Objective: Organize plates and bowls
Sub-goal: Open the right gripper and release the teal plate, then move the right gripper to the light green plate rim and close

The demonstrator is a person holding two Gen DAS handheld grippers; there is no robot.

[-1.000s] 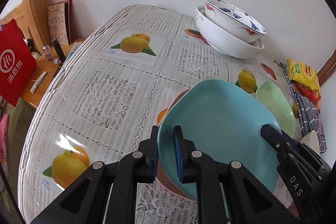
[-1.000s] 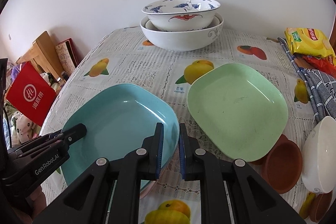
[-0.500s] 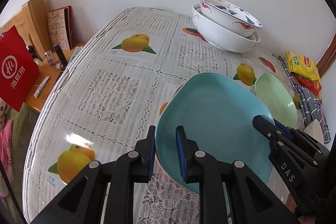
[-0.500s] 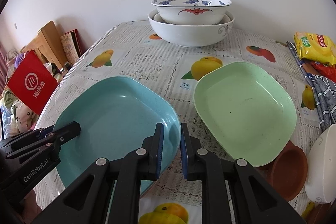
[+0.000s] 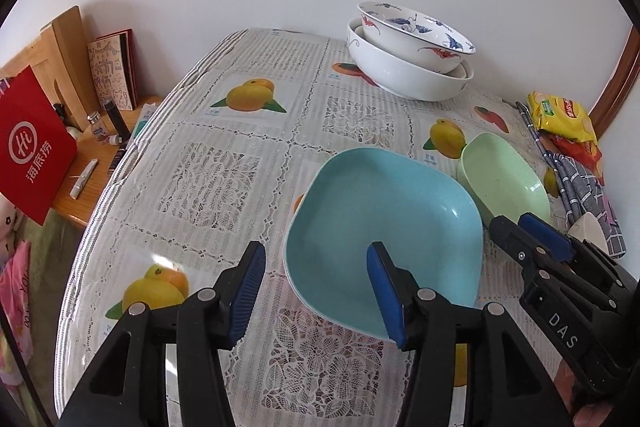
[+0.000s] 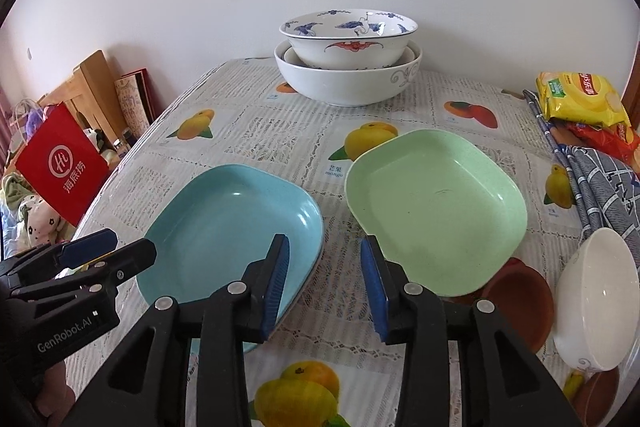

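The blue square plate [image 5: 384,227] [image 6: 236,223] lies flat on the fruit-print tablecloth [image 5: 200,171], with a thin rim of another dish showing under it. My left gripper [image 5: 316,291] hovers at its near-left rim with jaws opening; the rim runs between the fingers but the pads do not press it. On the plate's other side my right gripper [image 6: 325,287] [image 5: 536,239] is also opening, with only the plate's edge and cloth between its fingers. The green plate [image 6: 436,207] [image 5: 504,179] sits to the right. Two stacked white bowls [image 6: 348,67] [image 5: 408,67] stand at the back.
A white bowl [image 6: 596,295] and brown bowls [image 6: 520,303] crowd the near right, partly under the green plate. Snack bags [image 6: 580,99] and a checked cloth [image 6: 600,179] line the right edge. A red bag [image 5: 32,147] and a low wooden table [image 5: 88,179] stand left of the table.
Both grippers were shut on the blue plate's opposite rims; now both have opened and pulled back a little. The plate has come down flat on the table.
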